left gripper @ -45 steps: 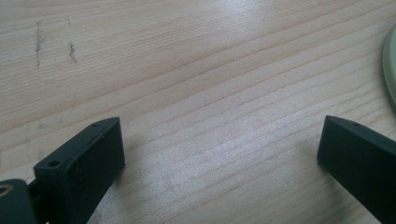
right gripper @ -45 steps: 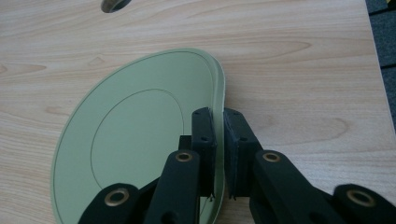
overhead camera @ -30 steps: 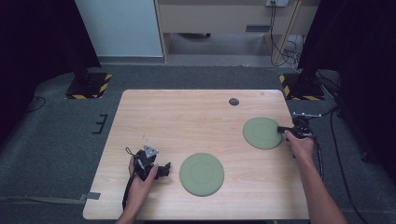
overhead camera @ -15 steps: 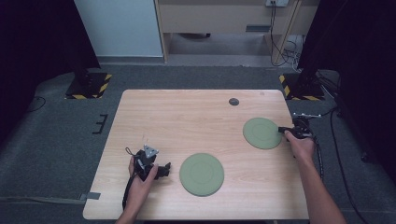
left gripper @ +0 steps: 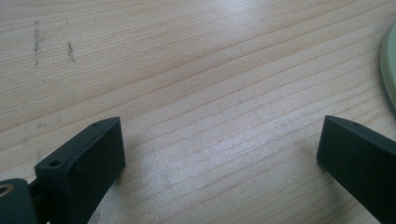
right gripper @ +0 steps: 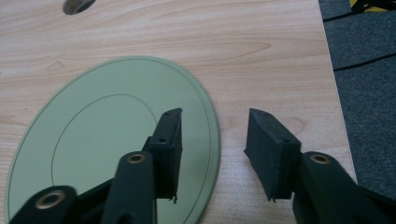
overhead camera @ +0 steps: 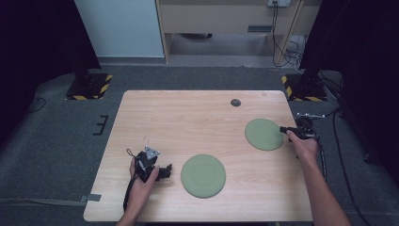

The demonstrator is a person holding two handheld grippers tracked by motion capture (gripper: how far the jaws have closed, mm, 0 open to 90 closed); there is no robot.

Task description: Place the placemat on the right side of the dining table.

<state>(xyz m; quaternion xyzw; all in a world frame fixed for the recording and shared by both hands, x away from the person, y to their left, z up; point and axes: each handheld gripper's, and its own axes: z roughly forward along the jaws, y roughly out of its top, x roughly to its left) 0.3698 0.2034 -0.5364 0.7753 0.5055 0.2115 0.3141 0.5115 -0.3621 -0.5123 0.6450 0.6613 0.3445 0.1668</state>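
Note:
Two flat round green plates lie on the wooden table (overhead camera: 188, 117). The right plate (overhead camera: 264, 134) (right gripper: 107, 144) sits near the right edge, and my right gripper (overhead camera: 283, 130) (right gripper: 215, 116) straddles its rim. One jaw hangs over the plate and the other over bare wood. The jaws have just been opening and the pads stand clear of the rim. The nearer plate (overhead camera: 203, 175) lies at front centre. My left gripper (overhead camera: 165, 171) (left gripper: 222, 125) rests just left of it, wide open over bare wood, with that plate's edge (left gripper: 390, 70) at the far right of its view.
A small dark round hole (overhead camera: 235, 102) (right gripper: 77, 5) sits in the tabletop near the far edge. The table's right edge (right gripper: 334, 84) runs close beside the right gripper, with grey carpet (right gripper: 369, 93) beyond. Black stands with yellow-striped bases (overhead camera: 89, 84) flank the table.

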